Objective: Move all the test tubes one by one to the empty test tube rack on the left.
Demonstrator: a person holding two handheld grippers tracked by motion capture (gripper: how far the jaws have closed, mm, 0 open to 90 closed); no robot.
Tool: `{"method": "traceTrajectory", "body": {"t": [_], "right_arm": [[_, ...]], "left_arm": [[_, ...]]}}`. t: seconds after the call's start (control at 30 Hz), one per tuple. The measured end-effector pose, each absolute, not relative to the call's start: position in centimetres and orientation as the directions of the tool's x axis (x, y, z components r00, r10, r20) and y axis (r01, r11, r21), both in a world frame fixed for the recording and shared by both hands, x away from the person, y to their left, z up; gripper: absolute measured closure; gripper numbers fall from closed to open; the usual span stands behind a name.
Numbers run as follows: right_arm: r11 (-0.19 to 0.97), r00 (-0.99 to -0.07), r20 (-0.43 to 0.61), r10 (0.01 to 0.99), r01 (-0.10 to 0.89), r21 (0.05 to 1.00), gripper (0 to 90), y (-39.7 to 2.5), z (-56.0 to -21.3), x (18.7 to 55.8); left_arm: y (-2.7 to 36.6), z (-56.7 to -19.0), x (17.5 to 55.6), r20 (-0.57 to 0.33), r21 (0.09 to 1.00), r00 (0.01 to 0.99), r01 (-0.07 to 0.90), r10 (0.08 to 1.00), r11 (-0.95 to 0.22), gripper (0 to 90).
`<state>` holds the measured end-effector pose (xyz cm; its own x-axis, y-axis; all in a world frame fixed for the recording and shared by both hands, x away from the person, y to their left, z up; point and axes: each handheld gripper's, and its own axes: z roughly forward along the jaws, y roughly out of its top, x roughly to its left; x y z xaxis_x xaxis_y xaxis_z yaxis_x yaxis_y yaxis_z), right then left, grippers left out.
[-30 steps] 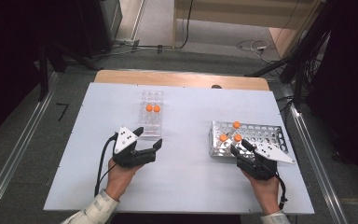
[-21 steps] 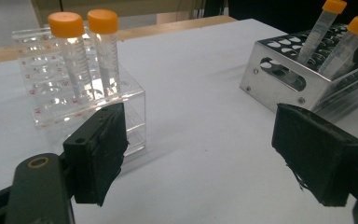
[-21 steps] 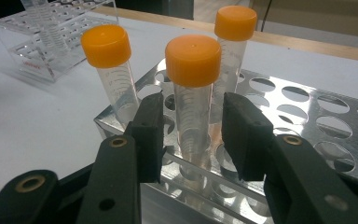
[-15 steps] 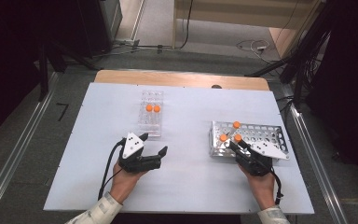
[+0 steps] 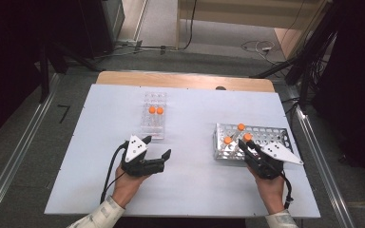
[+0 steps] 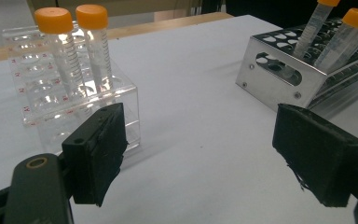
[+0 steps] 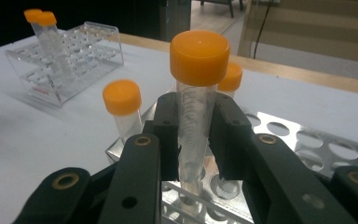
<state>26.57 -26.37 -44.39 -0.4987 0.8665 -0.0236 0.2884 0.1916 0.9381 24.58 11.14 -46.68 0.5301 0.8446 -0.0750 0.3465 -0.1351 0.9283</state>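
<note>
White tabletop [image 5: 190, 190] on a wooden bench carries two racks, with dark floor, cables and stands beyond the far edge. Clear plastic rack [image 5: 153, 115] sits left of centre toward the far edge and holds two orange-capped centrifuge tubes [image 5: 155, 110] upright side by side. Metal perforated rack [image 5: 266, 137] sits near the right edge and holds three more capped tubes at its left end.

Right gripper [image 7: 195, 128] has its jaws pressed together on one tube [image 7: 196, 107], pinching the clear barrel just below the orange cap [image 7: 199, 50]; the tube's lower end stands in a hole at the metal rack's near left corner. Two neighbouring tubes [image 7: 122, 102] stand close beside it. Left gripper [image 5: 153, 152] rests near the table's near edge, just in front of the clear rack, jaws spread wide and holding nothing.

Assessment: the tube appears light, rigid plastic with a smooth, slippery wall; it looks empty, though contents cannot be confirmed. The present hold on the upper barrel under the cap seems sound, since the cap's rim would stop downward slip. A straight vertical lift is advisable, as tilting could jam the tube in its hole or knock the neighbours. Moderate squeeze should suffice
</note>
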Motion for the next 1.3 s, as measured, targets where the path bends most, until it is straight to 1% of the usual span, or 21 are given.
{"method": "traceTrajectory", "body": {"t": [0.23, 0.4, 0.73, 1.3], "right_arm": [[0.162, -0.502, -0.023, 0.864, 0.234, 0.959, 71.7, -27.0, -41.9, 25.2], [0.167, -0.517, -0.035, 0.856, 0.213, 0.963, 71.7, -27.1, -41.2, 24.1], [0.191, -0.539, -0.031, 0.842, 0.245, 0.951, 71.7, -27.2, -42.2, 22.6], [0.258, -0.62, -0.038, 0.784, 0.27, 0.928, 71.8, -24.3, -43.9, 21.7]], "left_arm": [[11.1, -46.6, 24.5, -0.071, 0.93, 0.534, 0.342, 0.842, -0.138, 17.6], [11.0, -46.5, 24.3, -0.071, 0.932, 0.538, 0.337, 0.84, -0.137, 17.6], [11.0, -46.3, 24.0, -0.072, 0.934, 0.545, 0.331, 0.835, -0.136, 17.6], [10.6, -46.2, 23.4, -0.075, 0.938, 0.565, 0.32, 0.822, -0.135, 17.7]]}}
